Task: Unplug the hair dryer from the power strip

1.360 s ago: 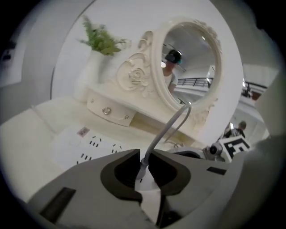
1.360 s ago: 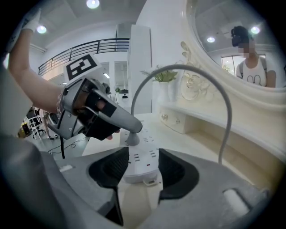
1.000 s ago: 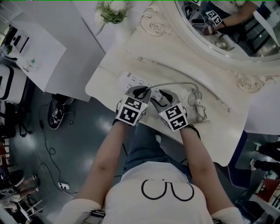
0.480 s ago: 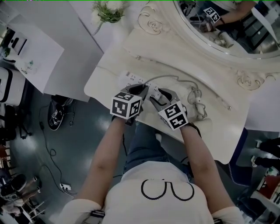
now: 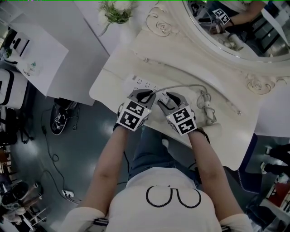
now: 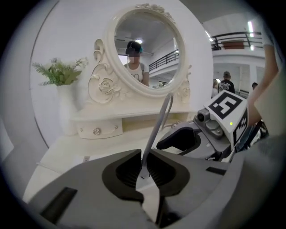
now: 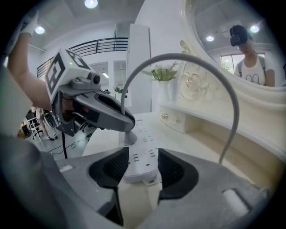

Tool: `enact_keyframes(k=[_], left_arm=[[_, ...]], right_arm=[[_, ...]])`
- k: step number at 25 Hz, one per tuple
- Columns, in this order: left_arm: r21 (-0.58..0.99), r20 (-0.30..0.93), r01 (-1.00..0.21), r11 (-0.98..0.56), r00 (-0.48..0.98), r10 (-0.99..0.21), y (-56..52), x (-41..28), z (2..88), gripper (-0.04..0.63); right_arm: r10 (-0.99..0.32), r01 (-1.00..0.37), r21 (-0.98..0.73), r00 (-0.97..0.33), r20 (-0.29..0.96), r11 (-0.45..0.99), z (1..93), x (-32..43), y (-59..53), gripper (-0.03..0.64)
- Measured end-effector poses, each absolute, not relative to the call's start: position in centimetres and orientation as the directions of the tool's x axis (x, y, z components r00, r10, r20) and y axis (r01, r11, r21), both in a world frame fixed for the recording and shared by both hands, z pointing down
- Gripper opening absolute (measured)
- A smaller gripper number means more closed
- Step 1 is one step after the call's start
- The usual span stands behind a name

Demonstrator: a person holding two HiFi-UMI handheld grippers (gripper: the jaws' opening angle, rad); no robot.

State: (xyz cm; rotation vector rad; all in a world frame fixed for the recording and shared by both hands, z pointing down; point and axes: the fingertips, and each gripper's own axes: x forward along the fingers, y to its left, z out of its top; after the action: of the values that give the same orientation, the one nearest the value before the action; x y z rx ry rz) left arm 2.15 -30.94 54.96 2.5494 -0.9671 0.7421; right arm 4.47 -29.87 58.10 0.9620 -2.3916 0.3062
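Observation:
A white power strip [image 5: 138,83] lies near the front left edge of the cream dressing table [image 5: 226,136]. In the right gripper view a grey plug [image 7: 130,137] stands on top of the power strip [image 7: 143,156]. My left gripper [image 5: 146,95] is shut on that plug, and its grey cord [image 6: 161,120] rises from between the jaws. My right gripper [image 7: 142,165] is shut on the near end of the strip, one pad on each long side. The cord [image 5: 181,87] arcs right to a loose coil [image 5: 206,108]. The hair dryer itself cannot be made out.
An oval mirror [image 5: 235,31] in an ornate frame stands at the back of the table. A vase with green leaves [image 5: 117,10] stands at the back left. A white side table [image 5: 41,54] is at the left. Cables and shoes [image 5: 58,118] lie on the floor.
Half a second ago the left gripper had rocked a little to the left; it is now back over the strip. The right gripper has kept still on the strip.

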Motion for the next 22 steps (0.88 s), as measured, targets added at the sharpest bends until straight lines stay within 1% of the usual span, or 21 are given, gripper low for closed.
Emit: enact_keyframes(k=[3, 4, 7, 11, 15, 22], left_arm=[[0.192, 0.56, -0.713, -0.674, 0.644, -0.522, -31.8, 2.1, 54.6, 0.037], [0.19, 0.568, -0.72, -0.667, 0.635, -0.524, -32.0, 2.2, 54.6, 0.037], [0.113, 0.594, -0.712, -0.693, 0.607, -0.527, -31.8, 2.9, 54.3, 0.035], [0.162, 0.513, -0.718, -0.677, 0.647, -0.564, -31.9, 2.6, 51.0, 0.035], [0.134, 0.527, -0.73, -0.67, 0.625, -0.575, -32.8, 1.0, 50.1, 0.035], [0.143, 0.513, -0.716, -0.683, 0.644, -0.568, -33.4, 1.4, 49.0, 0.035]], right_arm=[[-0.574, -0.695, -0.007, -0.599, 0.558, 0.719, 58.1, 4.3, -29.8, 0.202], [-0.571, -0.695, -0.012, -0.6, 0.56, 0.719, 58.0, 4.3, -29.8, 0.202], [-0.569, -0.694, -0.015, -0.602, 0.56, 0.72, 58.0, 4.5, -29.8, 0.202], [-0.572, -0.692, -0.003, -0.6, 0.56, 0.722, 58.1, 4.6, -30.0, 0.201], [-0.57, -0.695, -0.005, -0.595, 0.566, 0.719, 58.3, 4.6, -29.9, 0.199], [-0.578, -0.704, -0.013, -0.593, 0.56, 0.71, 58.2, 4.5, -29.9, 0.199]])
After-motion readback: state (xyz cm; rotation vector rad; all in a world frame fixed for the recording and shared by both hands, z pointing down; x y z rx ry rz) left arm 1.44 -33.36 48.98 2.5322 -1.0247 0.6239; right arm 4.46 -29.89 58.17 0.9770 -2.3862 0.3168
